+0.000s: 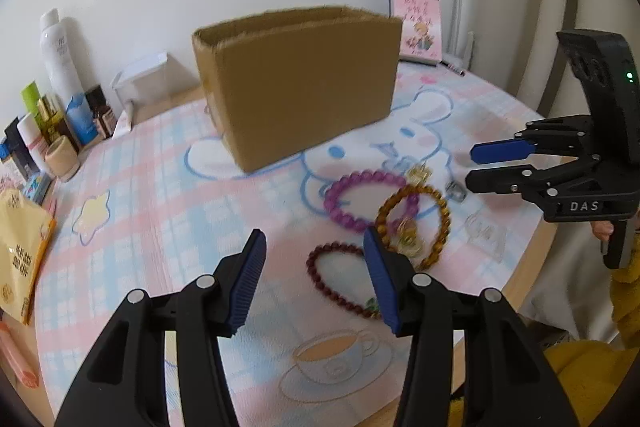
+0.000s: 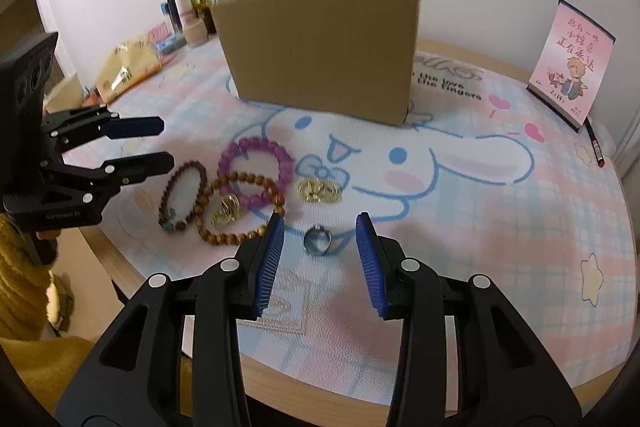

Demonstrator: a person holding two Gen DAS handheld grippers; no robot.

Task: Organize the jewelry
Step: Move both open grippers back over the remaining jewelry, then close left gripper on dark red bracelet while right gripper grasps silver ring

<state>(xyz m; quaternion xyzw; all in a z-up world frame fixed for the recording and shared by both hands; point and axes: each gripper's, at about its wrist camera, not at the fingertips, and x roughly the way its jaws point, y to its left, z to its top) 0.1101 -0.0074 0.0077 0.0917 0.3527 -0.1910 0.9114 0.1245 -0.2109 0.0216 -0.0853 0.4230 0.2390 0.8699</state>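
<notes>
Jewelry lies on the cartoon mat: a purple bead bracelet (image 2: 256,171) (image 1: 368,199), an amber bead bracelet (image 2: 240,211) (image 1: 416,223), a dark red bead bracelet (image 2: 182,197) (image 1: 340,279), gold pieces (image 2: 320,190) (image 2: 226,211), and a silver ring (image 2: 317,239) (image 1: 456,190). An open cardboard box (image 2: 324,43) (image 1: 296,79) stands behind them. My left gripper (image 1: 316,259) is open and empty above the dark red bracelet. My right gripper (image 2: 320,239) is open and empty, its fingers either side of the silver ring.
Cosmetic bottles (image 1: 60,99) and a yellow packet (image 1: 20,247) crowd the left side. A pink calendar card (image 2: 568,63) and a pen (image 2: 596,147) stand at the right. The round table's edge (image 2: 120,267) is close to the jewelry.
</notes>
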